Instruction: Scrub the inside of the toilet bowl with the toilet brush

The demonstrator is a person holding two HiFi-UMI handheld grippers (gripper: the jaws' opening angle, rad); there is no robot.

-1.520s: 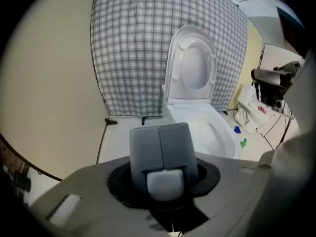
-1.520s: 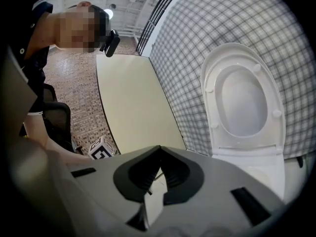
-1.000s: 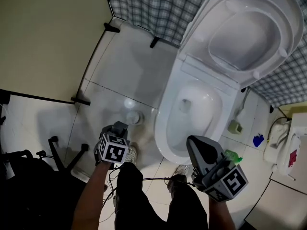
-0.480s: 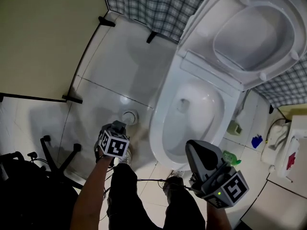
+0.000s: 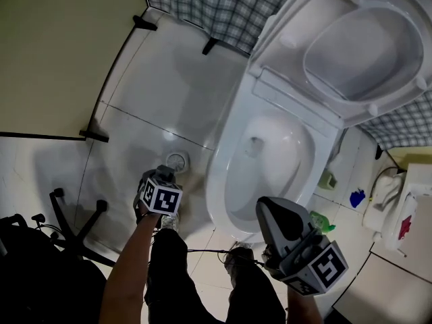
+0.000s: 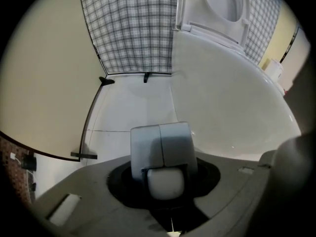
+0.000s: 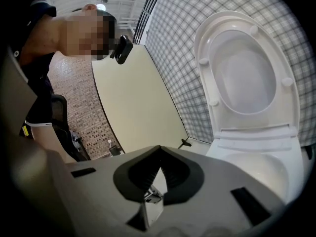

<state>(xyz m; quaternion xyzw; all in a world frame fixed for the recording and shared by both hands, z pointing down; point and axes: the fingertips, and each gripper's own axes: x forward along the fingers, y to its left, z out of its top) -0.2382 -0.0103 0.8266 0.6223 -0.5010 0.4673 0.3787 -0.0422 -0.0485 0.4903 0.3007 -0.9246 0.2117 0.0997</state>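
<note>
My left gripper (image 5: 164,175) pinched a grey block (image 6: 160,142) beside the toilet (image 5: 214,187), while my right gripper (image 5: 270,208), jaws pressed together, hung near its front rim

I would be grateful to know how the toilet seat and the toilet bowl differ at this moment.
The toilet seat stands raised, upright; the toilet bowl lies open, facing up. The seat is a flat ring with small bumpers; the bowl is a deep basin. Both are white.
</note>
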